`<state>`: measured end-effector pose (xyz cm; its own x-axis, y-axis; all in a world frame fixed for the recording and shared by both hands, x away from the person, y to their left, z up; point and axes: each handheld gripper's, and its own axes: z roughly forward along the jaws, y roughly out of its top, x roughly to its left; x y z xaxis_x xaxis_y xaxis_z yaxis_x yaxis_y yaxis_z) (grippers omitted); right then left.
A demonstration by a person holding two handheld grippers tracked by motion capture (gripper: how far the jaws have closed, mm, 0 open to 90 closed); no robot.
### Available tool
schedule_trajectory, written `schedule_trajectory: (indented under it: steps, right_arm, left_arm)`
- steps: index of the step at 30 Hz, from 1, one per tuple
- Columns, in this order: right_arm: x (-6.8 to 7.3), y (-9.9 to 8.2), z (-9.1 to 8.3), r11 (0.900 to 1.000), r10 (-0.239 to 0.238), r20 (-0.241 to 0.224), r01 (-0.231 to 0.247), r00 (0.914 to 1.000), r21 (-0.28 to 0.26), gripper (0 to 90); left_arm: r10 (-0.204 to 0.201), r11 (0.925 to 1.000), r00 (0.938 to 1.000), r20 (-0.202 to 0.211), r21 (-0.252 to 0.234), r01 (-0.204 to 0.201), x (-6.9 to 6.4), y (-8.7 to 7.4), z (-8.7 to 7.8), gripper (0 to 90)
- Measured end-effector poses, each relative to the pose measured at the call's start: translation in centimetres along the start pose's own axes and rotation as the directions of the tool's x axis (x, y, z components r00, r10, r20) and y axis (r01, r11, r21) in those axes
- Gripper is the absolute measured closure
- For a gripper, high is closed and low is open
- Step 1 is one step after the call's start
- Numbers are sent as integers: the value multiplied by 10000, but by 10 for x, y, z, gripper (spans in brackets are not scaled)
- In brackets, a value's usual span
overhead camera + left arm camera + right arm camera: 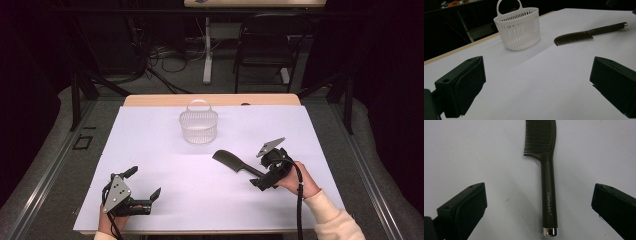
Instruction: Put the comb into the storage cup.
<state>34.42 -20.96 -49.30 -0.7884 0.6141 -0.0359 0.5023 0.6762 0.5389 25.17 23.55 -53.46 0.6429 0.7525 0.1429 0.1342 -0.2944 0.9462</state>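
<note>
- Both tongs are spread wide, and we see them from above first: our left gripper [145,184] sits near us on the left of the white table [150,145], with nothing between its jaws.
- From above, our right gripper [261,181] sits on the right side of the table, and its jaws stand apart with nothing pinched.
- Same view: the dark comb [235,163] lies flat on the table, in the middle right. Its handle end points at our right gripper and comes up close to it. Its teeth end points away toward the middle.
- Same view: the white basket [198,126] stands upright farther off, past the comb, and apart from it.
- Looking along our left gripper [537,80], we see its two black jaws far apart, with bare table between them. The basket [518,28] stands far off to the left. The comb [589,33] lies far off to the right, beside the basket but not touching it.
- Looking along our right gripper [539,202], its jaws are wide apart. The comb [548,182] lies between them, handle toward us, and neither jaw touches it. The handle has a shiny silver cap at its near end and small letters on it.
</note>
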Motion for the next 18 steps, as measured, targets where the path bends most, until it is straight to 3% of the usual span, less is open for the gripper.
schedule_trajectory:
  steps: [18]
  right_arm:
    - [0,18,15,9970,-537,-260,551,9982,542,0]
  left_arm:
    - [-11,10000,10000,21,-57,11,0,0,0,1]
